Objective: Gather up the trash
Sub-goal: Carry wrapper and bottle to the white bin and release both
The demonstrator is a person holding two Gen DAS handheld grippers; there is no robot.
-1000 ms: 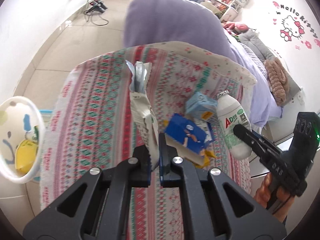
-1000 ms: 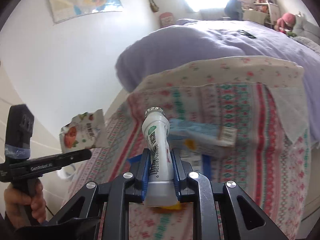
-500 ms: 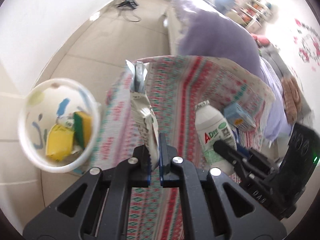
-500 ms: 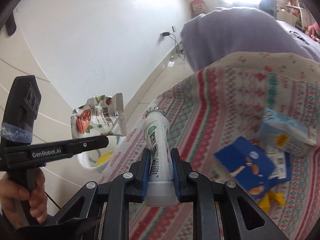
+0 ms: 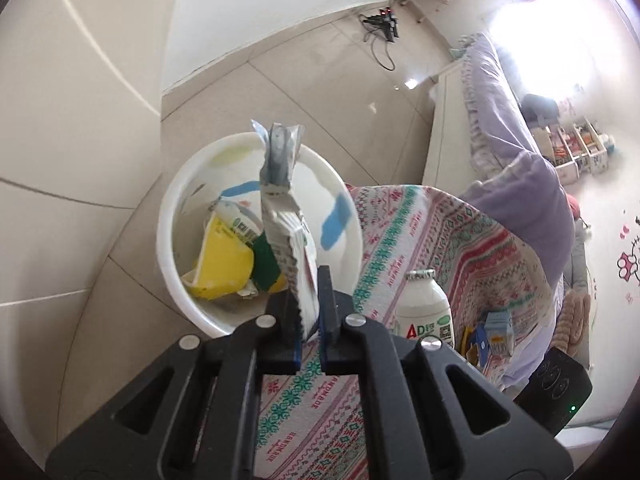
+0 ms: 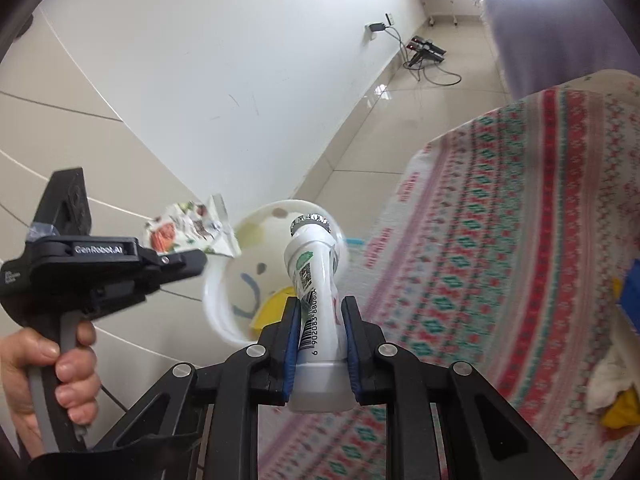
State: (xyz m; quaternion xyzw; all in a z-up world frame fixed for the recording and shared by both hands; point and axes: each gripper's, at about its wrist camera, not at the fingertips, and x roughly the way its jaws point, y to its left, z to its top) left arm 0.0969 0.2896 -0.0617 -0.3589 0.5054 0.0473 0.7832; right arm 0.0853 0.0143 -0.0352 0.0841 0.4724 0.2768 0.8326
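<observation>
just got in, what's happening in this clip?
A person is clearing trash with a handheld gripper in each hand. The left gripper is shut on a crumpled white snack wrapper, held over the round white plastic bin on the tiled floor, which already holds yellow and green packaging. The right gripper is clamped on a white plastic drink bottle, pointed toward the same bin. More cartons lie on the patterned cloth.

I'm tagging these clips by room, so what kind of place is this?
Most likely a home bedroom: a bed with a purple blanket, cartoon wall stickers, and a shelf of small items.
</observation>
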